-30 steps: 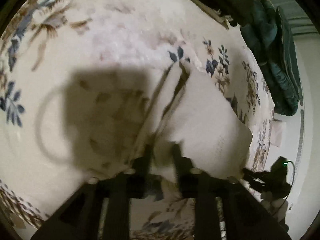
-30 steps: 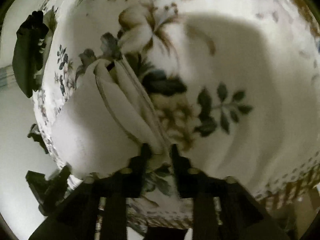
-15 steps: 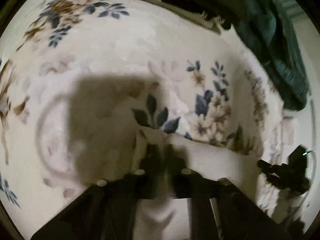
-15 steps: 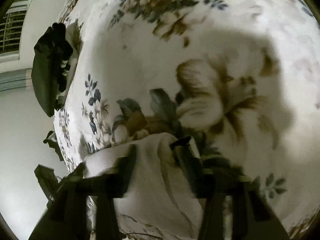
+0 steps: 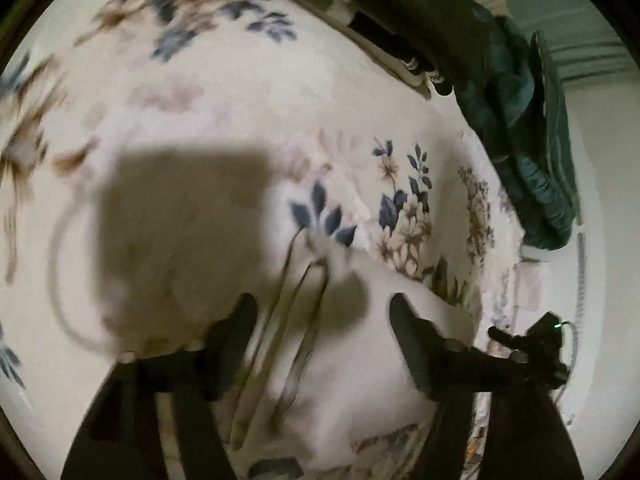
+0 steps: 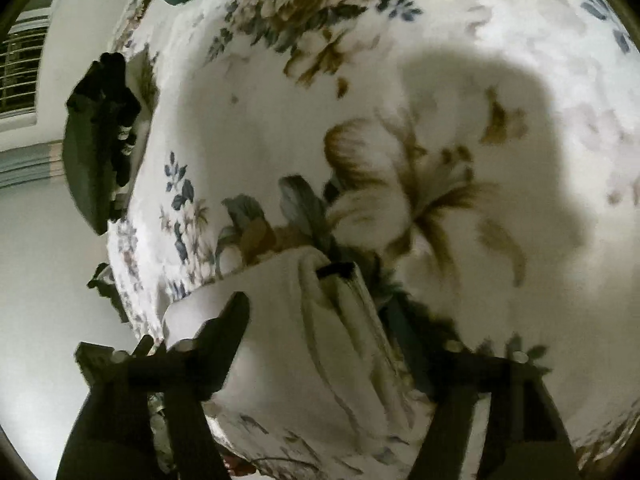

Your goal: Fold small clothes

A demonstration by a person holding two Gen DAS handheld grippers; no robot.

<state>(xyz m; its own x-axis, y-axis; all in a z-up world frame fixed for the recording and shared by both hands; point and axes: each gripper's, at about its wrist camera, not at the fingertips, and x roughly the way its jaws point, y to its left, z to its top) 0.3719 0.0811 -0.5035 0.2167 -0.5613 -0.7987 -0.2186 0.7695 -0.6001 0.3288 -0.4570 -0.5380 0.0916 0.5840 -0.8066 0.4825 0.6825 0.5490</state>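
A small white garment (image 5: 360,368) lies folded on the flowered bedspread (image 5: 240,112). In the left wrist view my left gripper (image 5: 322,312) is open, its two black fingers spread either side of the garment's hemmed edge, just above it. In the right wrist view the same garment (image 6: 280,344) lies below my right gripper (image 6: 316,316), which is open wide with its fingers astride the folded corner. A dark label (image 6: 334,270) shows at the fold's tip. Neither gripper holds cloth.
A dark teal quilted blanket (image 5: 532,132) is heaped at the bed's far right edge. A dark garment (image 6: 100,148) hangs off the bed's left edge in the right wrist view. A black device with a green light (image 5: 548,336) sits beyond the bed's edge.
Both grippers were shut on the garment's edge and carried it across the bed. Now both have opened and let go, and the garment lies folded under them.
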